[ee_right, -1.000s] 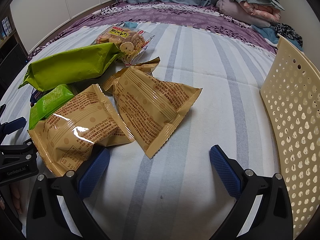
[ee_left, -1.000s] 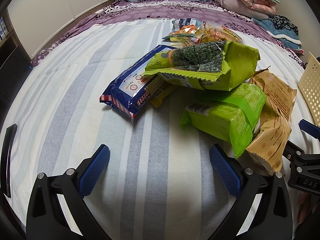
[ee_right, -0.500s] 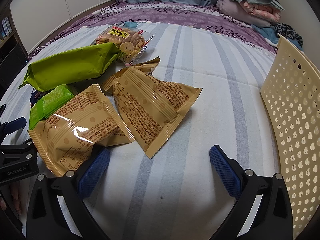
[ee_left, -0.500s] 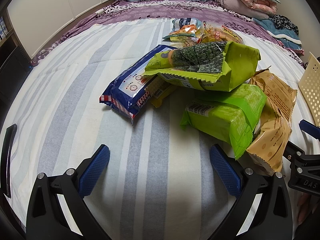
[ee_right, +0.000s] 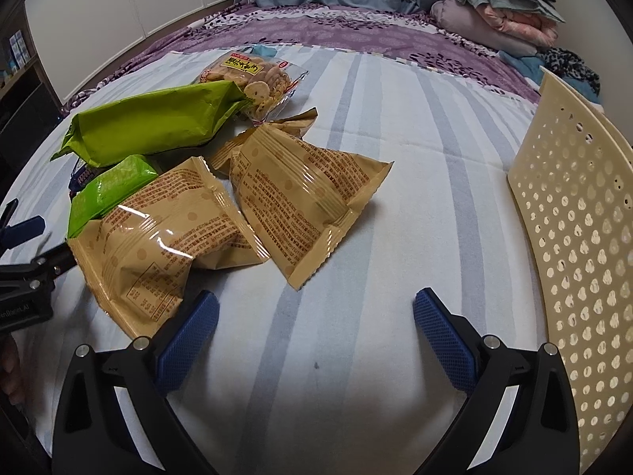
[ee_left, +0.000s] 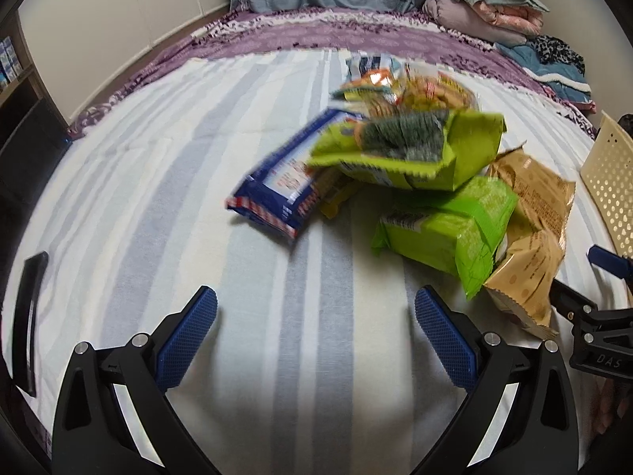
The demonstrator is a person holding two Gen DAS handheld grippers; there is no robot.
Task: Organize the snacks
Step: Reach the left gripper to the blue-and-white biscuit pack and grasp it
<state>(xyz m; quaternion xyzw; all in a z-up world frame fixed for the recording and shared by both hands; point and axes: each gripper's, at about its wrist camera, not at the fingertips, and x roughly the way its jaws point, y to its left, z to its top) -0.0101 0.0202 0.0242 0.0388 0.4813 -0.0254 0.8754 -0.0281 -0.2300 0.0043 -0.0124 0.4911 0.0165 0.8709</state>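
Observation:
A heap of snack packets lies on a striped bedsheet. The left wrist view shows a blue packet (ee_left: 283,190), a green seaweed bag (ee_left: 419,150) on top, a smaller green pack (ee_left: 447,229) and tan packets (ee_left: 530,237). My left gripper (ee_left: 316,336) stands open short of the heap, with nothing between its fingers. In the right wrist view two tan packets (ee_right: 158,237) (ee_right: 304,194) lie ahead, with the long green bag (ee_right: 158,122) and a clear cookie bag (ee_right: 257,75) behind. My right gripper (ee_right: 316,336) is open; its left finger sits by the near tan packet's corner.
A cream perforated basket (ee_right: 577,213) stands on its side at the right, also the basket (ee_left: 609,186) in the left wrist view. Folded blankets (ee_right: 502,12) are piled at the far right. A dark flat object (ee_left: 29,316) lies at the bed's left edge.
The left wrist view has shifted and blurred slightly, so the heap sits a bit further right and higher. The right wrist view has drawn slightly closer to the tan packets. Both grippers stay open.

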